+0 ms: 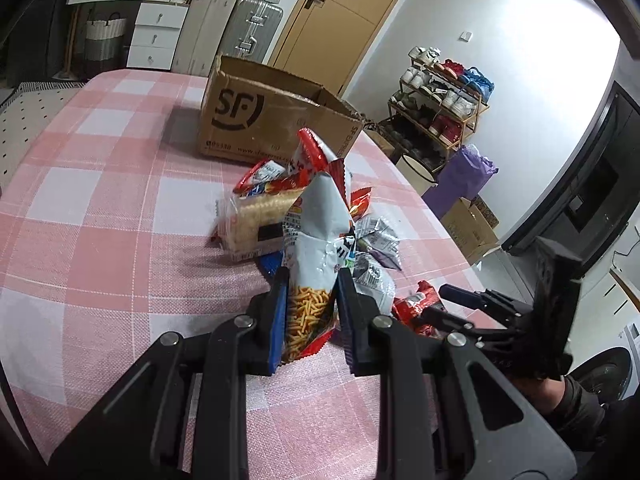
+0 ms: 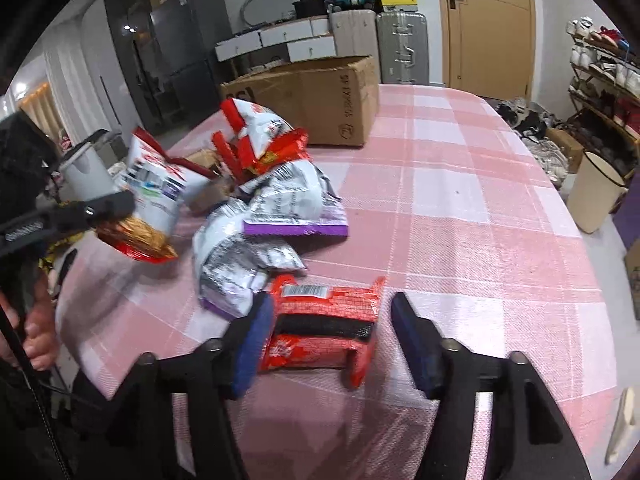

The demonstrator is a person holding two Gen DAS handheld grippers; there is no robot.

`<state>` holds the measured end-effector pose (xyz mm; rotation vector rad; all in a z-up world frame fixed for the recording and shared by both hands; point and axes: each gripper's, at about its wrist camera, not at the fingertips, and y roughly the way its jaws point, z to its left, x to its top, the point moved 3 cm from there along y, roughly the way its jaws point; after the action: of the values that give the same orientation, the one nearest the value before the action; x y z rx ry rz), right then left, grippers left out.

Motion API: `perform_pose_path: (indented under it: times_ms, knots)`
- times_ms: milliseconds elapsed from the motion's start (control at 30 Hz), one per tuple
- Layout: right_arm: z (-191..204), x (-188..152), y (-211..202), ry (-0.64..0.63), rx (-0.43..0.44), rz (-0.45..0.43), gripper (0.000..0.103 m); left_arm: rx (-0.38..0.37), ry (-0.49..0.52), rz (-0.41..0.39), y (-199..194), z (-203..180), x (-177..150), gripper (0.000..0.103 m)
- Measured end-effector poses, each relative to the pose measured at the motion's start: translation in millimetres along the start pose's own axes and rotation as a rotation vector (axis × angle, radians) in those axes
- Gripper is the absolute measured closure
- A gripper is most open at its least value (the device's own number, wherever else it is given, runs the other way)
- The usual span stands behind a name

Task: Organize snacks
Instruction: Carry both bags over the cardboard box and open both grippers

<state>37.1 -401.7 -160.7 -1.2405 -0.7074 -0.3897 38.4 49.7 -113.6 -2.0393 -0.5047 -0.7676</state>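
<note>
Left wrist view: my left tool (image 1: 310,312) grips a bag of snack sticks (image 1: 320,232), lifted off the worktop (image 1: 100,200). My right tool (image 2: 326,340) sits open around a red packet (image 2: 324,320). Most snacks (image 2: 280,200) remain piled; the cardboard box (image 1: 272,120) seems empty, though its inside is hidden.

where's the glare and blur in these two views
Left wrist view: the white wall at upper right is blown out by glare, the cardboard box looks soft, and straight edges bow from the fisheye. Right wrist view: the left tool and its snack bag are motion-smeared; the red packet is sharper.
</note>
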Motion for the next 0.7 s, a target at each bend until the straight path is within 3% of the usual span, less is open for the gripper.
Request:
perform_pose_path:
  times_ms: [233,300,467,700]
  knots:
    - [2.1,-5.6,12.3,0.0,0.015,0.037,0.036,-0.002,0.007,-0.028,-14.8,-5.7,3.5,0.083]
    - [2.3,-6.8,14.9,0.0,0.025,0.043,0.049,-0.003,0.01,-0.036,-20.1,-7.7,5.0,0.083]
    - [4.7,-8.2,16.5,-0.03,0.054,0.05,0.056,0.002,0.021,-0.047,-28.1,-11.6,11.5,0.083]
    - [-9.0,11.8,-7.8,0.035,0.117,-0.044,0.056,0.004,0.033,-0.085,-41.6,-17.5,34.4,0.083]
